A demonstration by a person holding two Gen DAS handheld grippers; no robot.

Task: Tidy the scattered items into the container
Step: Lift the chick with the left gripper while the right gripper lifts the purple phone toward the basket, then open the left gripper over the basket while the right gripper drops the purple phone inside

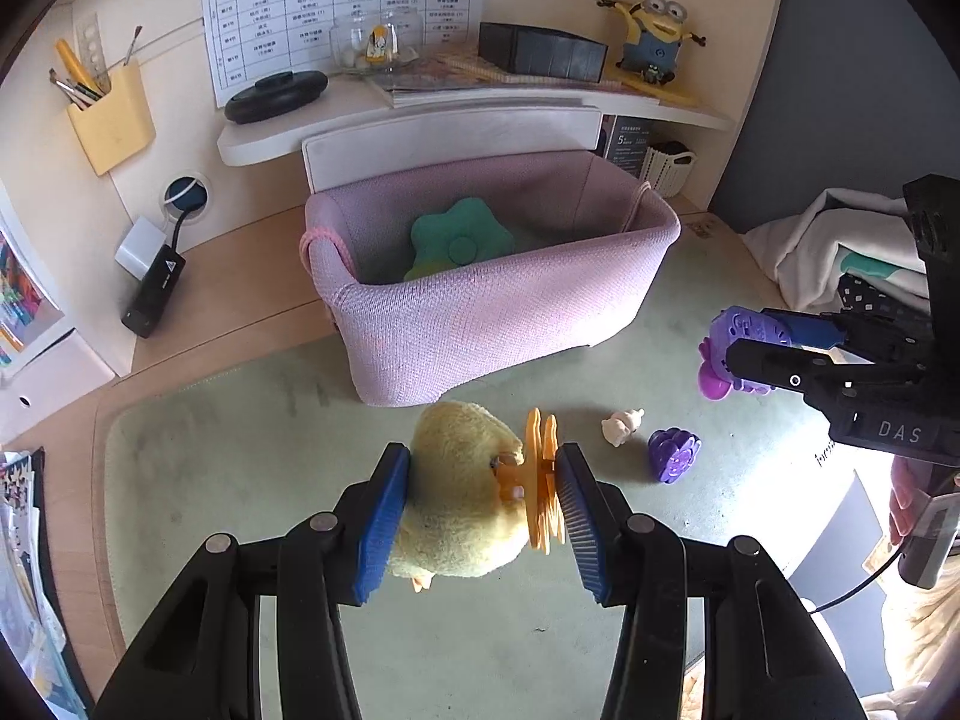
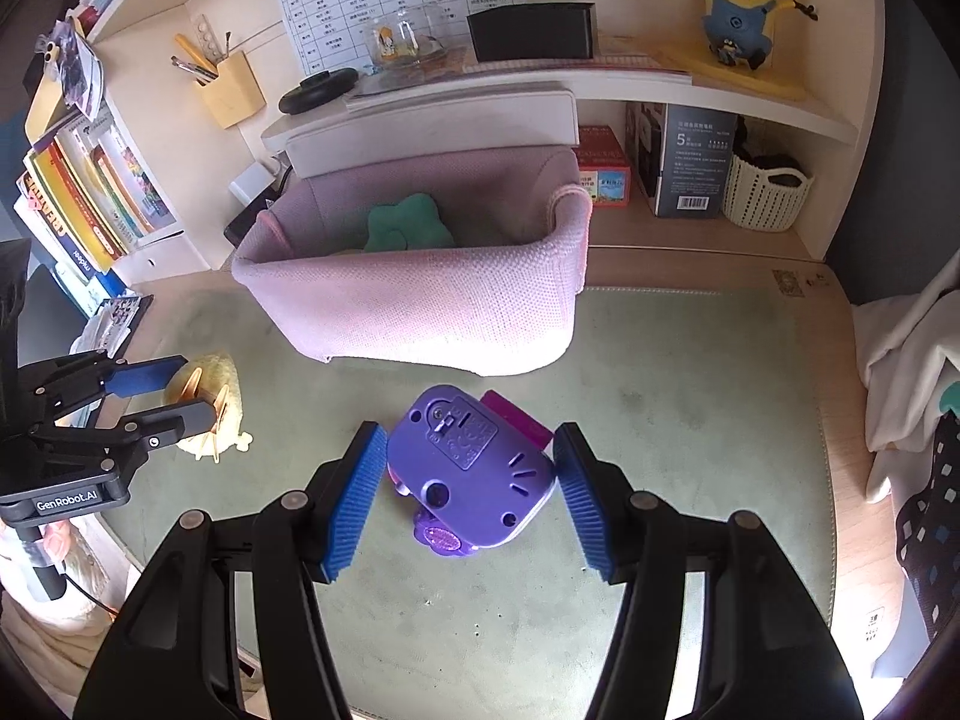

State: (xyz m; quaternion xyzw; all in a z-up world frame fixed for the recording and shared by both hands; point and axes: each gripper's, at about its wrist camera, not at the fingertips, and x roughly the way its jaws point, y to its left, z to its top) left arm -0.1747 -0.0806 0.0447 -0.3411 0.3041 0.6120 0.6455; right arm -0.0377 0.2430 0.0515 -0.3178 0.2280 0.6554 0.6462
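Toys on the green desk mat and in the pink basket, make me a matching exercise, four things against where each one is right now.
Things:
1. fluffy yellow plush duck
2. purple plastic toy clock
3. teal flower-shaped cushion
4. small purple flower-shaped piece

Places:
A. inside the pink knitted fabric basket
B. lying loose on the green desk mat, beside a tiny cream figurine
C. between the fingers of the left gripper
D. between the fingers of the right gripper

Pairs: 1-C, 2-D, 3-A, 4-B
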